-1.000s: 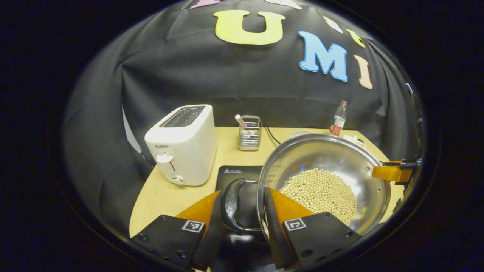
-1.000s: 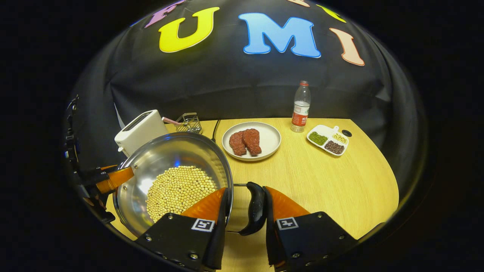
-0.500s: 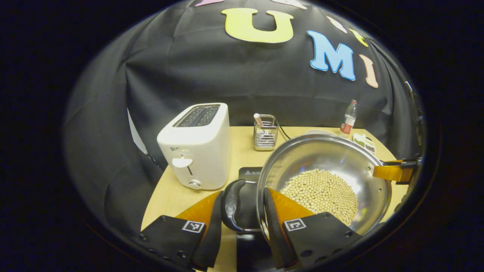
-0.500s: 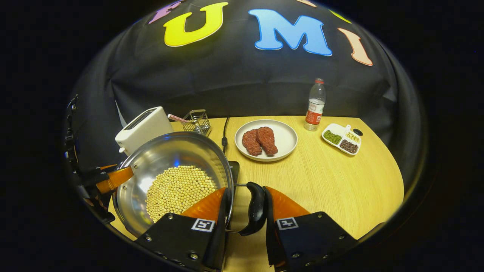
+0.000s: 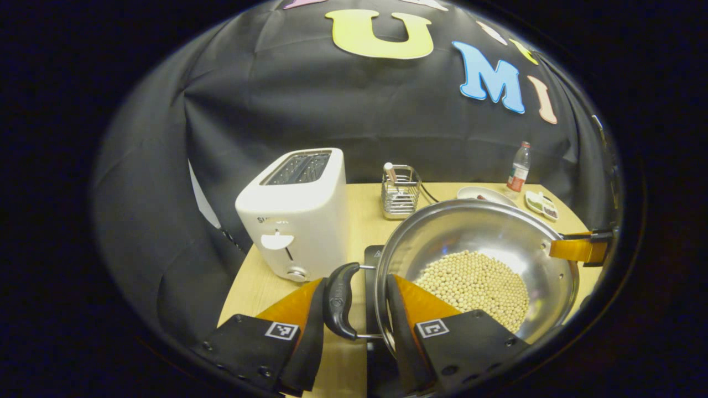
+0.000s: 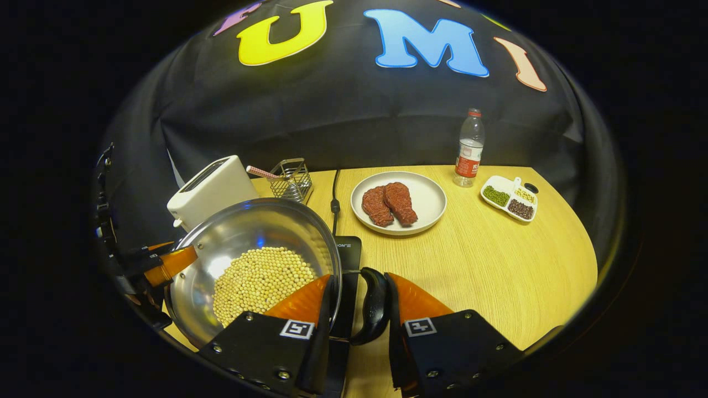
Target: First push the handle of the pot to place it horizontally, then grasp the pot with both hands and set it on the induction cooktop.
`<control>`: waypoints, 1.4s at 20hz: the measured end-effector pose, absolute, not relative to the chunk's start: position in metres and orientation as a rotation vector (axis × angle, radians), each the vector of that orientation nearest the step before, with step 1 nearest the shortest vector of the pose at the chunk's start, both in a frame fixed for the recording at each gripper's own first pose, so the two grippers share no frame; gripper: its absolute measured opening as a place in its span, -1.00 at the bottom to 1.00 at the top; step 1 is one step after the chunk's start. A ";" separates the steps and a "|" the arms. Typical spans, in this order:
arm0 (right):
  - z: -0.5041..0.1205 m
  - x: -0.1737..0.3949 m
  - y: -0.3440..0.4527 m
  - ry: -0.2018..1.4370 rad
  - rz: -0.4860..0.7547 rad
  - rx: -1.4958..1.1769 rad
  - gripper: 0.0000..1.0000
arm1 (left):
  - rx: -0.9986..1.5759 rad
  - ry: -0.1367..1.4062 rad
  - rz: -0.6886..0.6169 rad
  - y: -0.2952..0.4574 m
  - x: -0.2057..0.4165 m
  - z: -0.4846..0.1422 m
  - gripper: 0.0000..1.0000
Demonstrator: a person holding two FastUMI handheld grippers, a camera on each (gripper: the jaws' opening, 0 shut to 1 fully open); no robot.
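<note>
Left gripper view: my left hand-held gripper point(image 5: 354, 309) has its fingers pinching the pot's left handle point(image 5: 338, 300), one finger outside the black grip, the other inside the rim. In the right gripper view my right hand-held gripper point(image 6: 358, 307) pinches the pot's right handle point(image 6: 374, 305) the same way. The pot point(image 6: 255, 265) hangs between both grippers, seemingly above the induction cooktop point(image 6: 347, 260), whose black edge peeks out beneath it at about 6 o'clock from the toaster point(image 5: 296, 213).

My worry is tilt: if one hand drops faster than the other, the pot leans and the beans point(image 5: 473, 282) roll toward the low side, perhaps over the rim. The handles are thin loops, so a loose pinch could let the pot swing. Drifting toward 10 o'clock could also knock the toaster, which stands near.

It is a wide, shallow, polished steel pot with beans heaped across its bottom, about level for now.
</note>
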State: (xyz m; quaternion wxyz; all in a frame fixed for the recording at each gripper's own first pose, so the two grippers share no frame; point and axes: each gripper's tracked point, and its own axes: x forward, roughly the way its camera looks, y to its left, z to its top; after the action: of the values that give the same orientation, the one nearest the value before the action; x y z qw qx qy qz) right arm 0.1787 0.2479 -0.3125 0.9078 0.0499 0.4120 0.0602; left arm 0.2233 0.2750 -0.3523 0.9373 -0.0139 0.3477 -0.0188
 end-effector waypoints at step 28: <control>-0.123 0.098 0.043 0.342 0.042 0.046 0.95 | -0.036 0.233 0.083 0.131 0.143 -0.123 1.00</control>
State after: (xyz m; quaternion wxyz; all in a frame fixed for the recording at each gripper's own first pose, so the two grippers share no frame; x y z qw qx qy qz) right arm 0.0985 0.0427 -0.1227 0.9849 0.0230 0.1704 0.0209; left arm 0.1427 0.1314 -0.1234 0.9922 -0.0178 0.1162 0.0416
